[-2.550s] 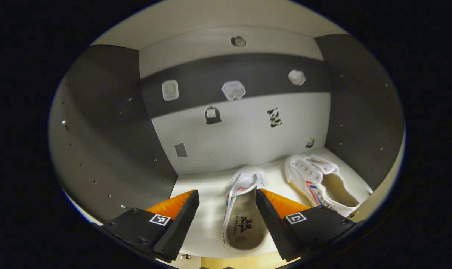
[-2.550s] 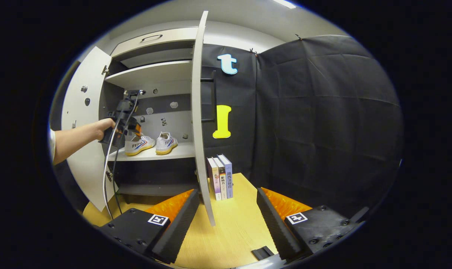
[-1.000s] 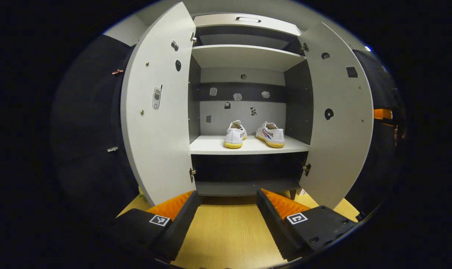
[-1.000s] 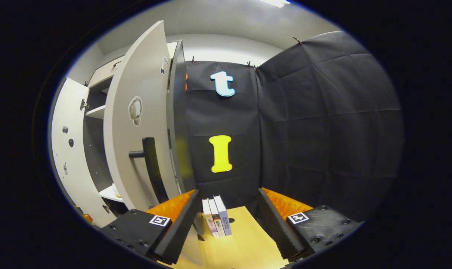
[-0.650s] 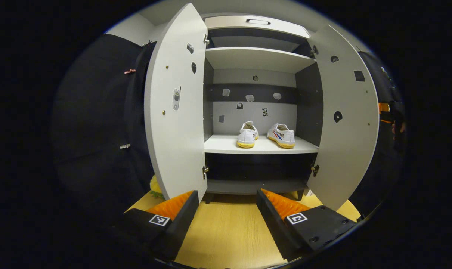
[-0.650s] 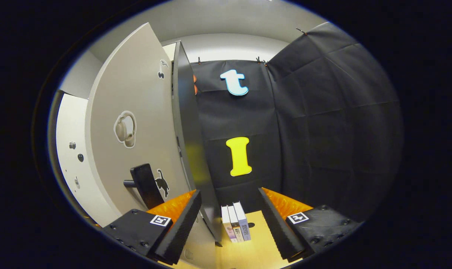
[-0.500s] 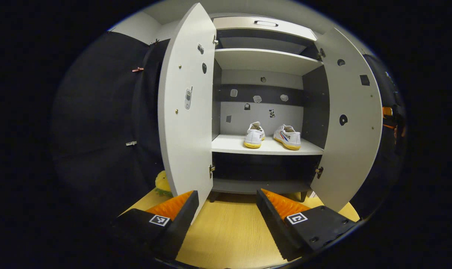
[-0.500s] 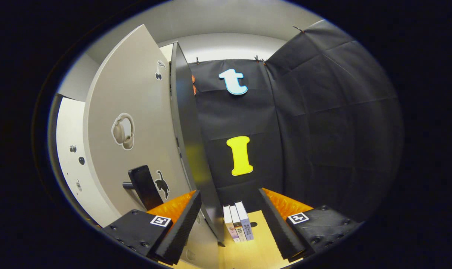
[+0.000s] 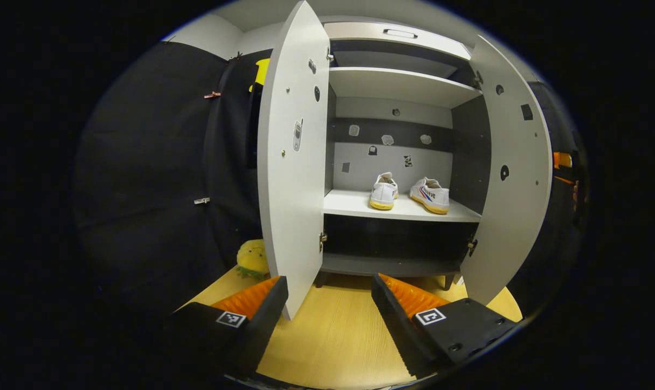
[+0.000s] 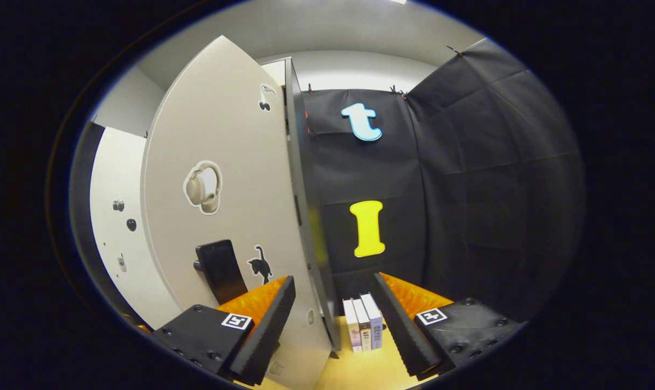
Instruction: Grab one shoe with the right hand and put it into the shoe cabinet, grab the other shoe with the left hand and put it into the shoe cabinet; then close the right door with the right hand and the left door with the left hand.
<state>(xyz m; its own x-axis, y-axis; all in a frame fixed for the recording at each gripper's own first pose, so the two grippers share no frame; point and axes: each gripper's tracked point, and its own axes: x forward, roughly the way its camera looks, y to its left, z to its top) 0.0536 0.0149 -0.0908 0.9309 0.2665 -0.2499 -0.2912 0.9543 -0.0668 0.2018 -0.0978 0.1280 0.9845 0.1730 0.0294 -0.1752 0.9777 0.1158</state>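
In the left gripper view, the grey two-door shoe cabinet point(image 9: 392, 86) stands on a pale wooden floor point(image 9: 333, 336) with both doors swung open. On its light middle shelf point(image 9: 354, 205) sit the two white canvas shoes with yellow soles: the left shoe point(image 9: 384, 191) shows its heel, and the right shoe point(image 9: 431, 195), just beside it but apart, is turned to show its red and blue side stripes. Both rest near the middle and right part of that shelf, in front of the cabinet's back panel with small stickers. The cabinet's left door point(image 9: 295, 162) stands edge-on towards the camera; the right door point(image 9: 514, 173) opens to the far side of the cabinet. A yellow plush toy point(image 9: 253, 259) lies on the floor beside the left door's foot. The left gripper point(image 9: 330, 295) hangs in front of the cabinet, its fingers spread apart with nothing between them.

In the right gripper view, the right gripper point(image 10: 333, 295) is close against the outer face of the cabinet's right door point(image 10: 224, 206), near its black bar handle point(image 10: 219, 271); its fingers stand apart and grip nothing, the door's lower edge lying between them. Three upright books point(image 10: 362, 330) stand on the floor beyond the cabinet's side wall.
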